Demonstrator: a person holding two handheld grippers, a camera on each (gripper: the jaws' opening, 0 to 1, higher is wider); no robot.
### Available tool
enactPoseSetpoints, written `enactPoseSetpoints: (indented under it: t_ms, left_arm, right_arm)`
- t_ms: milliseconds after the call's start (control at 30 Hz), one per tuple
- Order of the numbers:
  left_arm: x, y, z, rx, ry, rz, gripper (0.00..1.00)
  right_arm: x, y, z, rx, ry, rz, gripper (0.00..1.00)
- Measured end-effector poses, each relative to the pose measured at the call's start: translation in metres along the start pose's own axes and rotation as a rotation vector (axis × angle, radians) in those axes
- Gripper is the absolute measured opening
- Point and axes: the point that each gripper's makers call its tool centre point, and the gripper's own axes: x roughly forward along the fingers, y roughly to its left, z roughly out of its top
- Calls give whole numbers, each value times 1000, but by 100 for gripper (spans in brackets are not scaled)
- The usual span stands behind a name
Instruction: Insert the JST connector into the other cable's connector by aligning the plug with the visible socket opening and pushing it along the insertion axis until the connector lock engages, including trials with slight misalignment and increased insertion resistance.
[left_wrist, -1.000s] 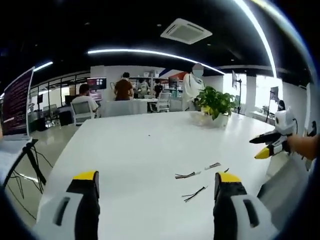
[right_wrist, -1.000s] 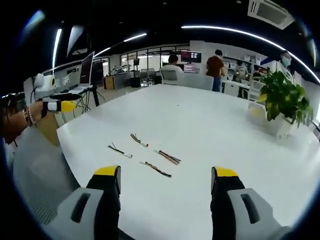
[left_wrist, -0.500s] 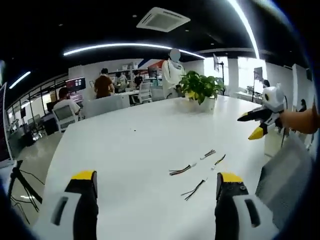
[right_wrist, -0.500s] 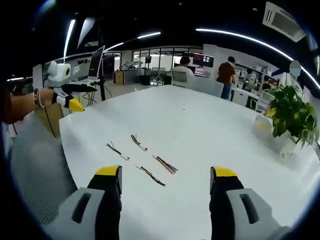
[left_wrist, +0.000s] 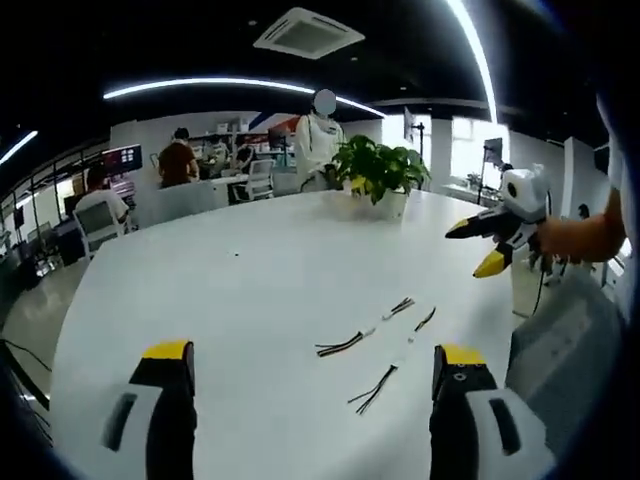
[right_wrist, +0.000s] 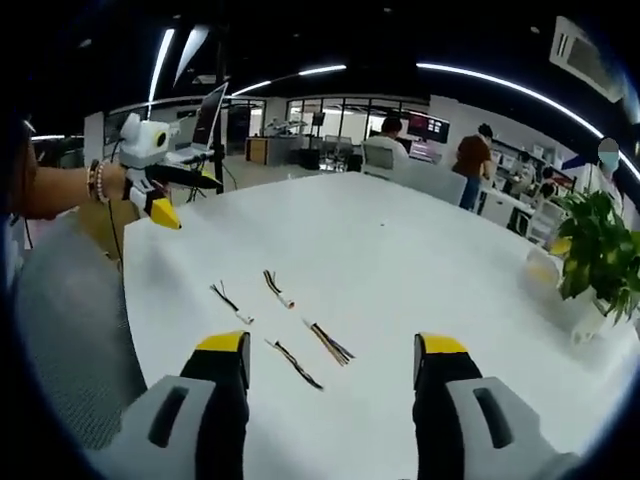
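Over the last second both views have swung and drawn in toward the short cables, so the near edge of the white table and the wires loom larger, which I read as an approach: no cable is picked up yet and no plug has met a socket. The left tool and the right tool both stand wide apart, holding and touching nothing. Four short JST cables lie loose and apart near the table's near edge, ahead of both tools.

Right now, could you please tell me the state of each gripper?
Left gripper: tongs open, holding nothing.
Right gripper: tongs open, holding nothing.
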Motion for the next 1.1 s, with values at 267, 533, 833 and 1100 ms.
enactPoseSetpoints:
  t_ms: [267, 533, 833, 1100]
  left_arm:
    - [15, -5, 16, 14, -138, -70, 99]
    - [29, -36, 27, 75, -195, -245, 98]
    - [44, -53, 34, 62, -230, -418, 87]
    - [64, -59, 15, 82, -160, -509, 73]
  right_arm:
    - [20, -7, 1, -76, -9, 34, 60]
    - [34, -9, 6, -93, -63, 107, 58]
    - [44, 4, 0, -200, -103, 264, 53]
    - [54, 10, 0, -189, -149, 387, 44]
